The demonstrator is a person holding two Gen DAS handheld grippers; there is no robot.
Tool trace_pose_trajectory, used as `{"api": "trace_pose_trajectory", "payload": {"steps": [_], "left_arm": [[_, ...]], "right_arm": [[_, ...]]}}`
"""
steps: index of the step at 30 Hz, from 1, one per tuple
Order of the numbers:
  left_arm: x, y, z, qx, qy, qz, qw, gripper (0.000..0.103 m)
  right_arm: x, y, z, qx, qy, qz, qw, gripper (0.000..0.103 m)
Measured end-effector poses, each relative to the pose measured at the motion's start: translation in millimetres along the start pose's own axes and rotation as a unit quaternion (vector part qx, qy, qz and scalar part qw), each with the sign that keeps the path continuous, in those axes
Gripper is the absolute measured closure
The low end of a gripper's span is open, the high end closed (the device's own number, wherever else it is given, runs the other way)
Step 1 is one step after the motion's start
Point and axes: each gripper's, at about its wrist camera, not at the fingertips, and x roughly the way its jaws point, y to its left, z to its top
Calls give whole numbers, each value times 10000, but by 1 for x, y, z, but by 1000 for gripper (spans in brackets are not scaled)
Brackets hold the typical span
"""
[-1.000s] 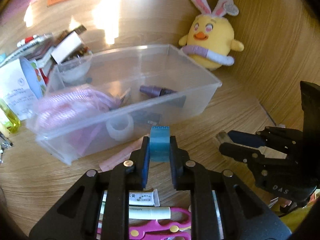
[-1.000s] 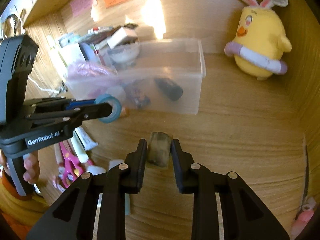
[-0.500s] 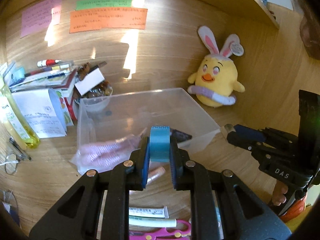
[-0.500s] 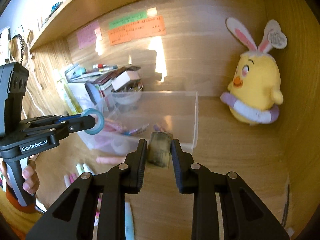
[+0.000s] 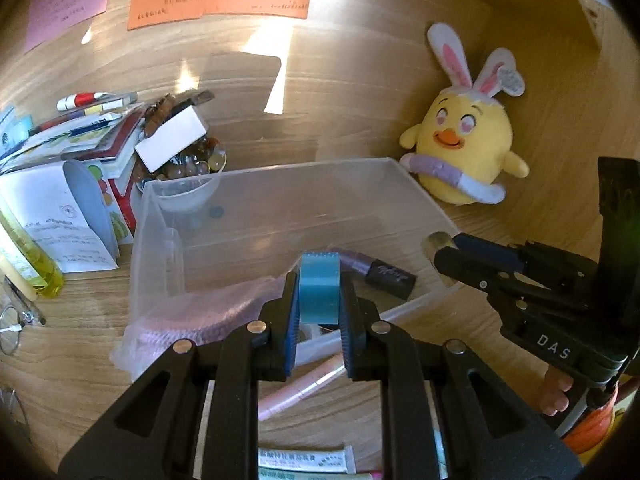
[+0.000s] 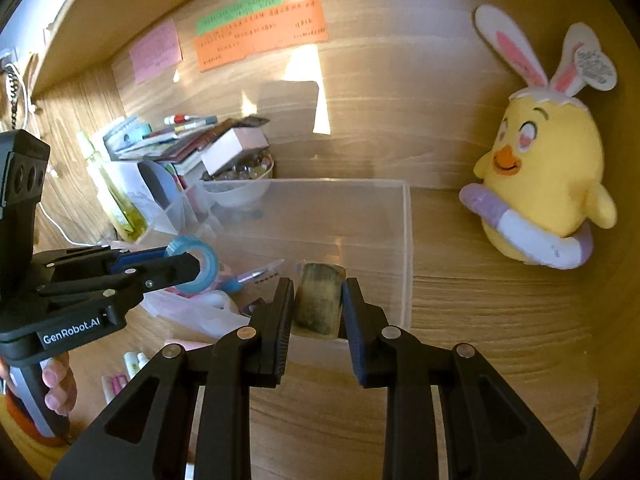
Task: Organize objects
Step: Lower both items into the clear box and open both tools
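Both grippers now over clear bin; left gripper pinching blue tape roll; right gripper pinching brown cylinder

The plastic bin sits mid-desk, with a plush chick behind it to the right and a bowl of marbles beside stacked books behind its left corner. A tube and a bag lie in the bin; a stick lies before it.
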Motion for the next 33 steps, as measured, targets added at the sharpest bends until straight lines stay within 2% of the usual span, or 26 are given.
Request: {"api": "trace_pose_trajectory", "payload": {"steps": [5, 10, 14, 15, 17, 19, 26, 31, 33], "left_arm": [[11, -4, 0, 173, 29, 194, 9997, 86], [14, -10, -2, 376, 17, 334, 9987, 84], [13, -11, -2, 394, 50, 274, 9988, 73], [12, -12, -3, 392, 50, 238, 9989, 68], [8, -13, -4, 396, 26, 207, 9990, 60], [3, -15, -5, 417, -40, 215, 9989, 49], [-29, -17, -10, 405, -362, 336, 9980, 29], [-50, -12, -16, 308, -574, 477, 9967, 9], [-59, -9, -19, 274, -622, 519, 9963, 7]], "right_arm": [[12, 0, 3, -46, 127, -15, 9999, 89], [20, 2, 1, -134, 273, -39, 9995, 89], [14, 5, 0, -224, 240, -107, 9994, 89], [12, 6, 0, -247, 232, -108, 9994, 88], [8, 8, -1, -280, 229, -99, 9993, 82], [4, 10, -2, -313, 190, -143, 9992, 72], [-9, 14, -8, -379, 92, -311, 9988, 60], [-19, 17, -12, -432, 24, -386, 9983, 46], [-23, 19, -15, -457, 6, -393, 9982, 40]]}}
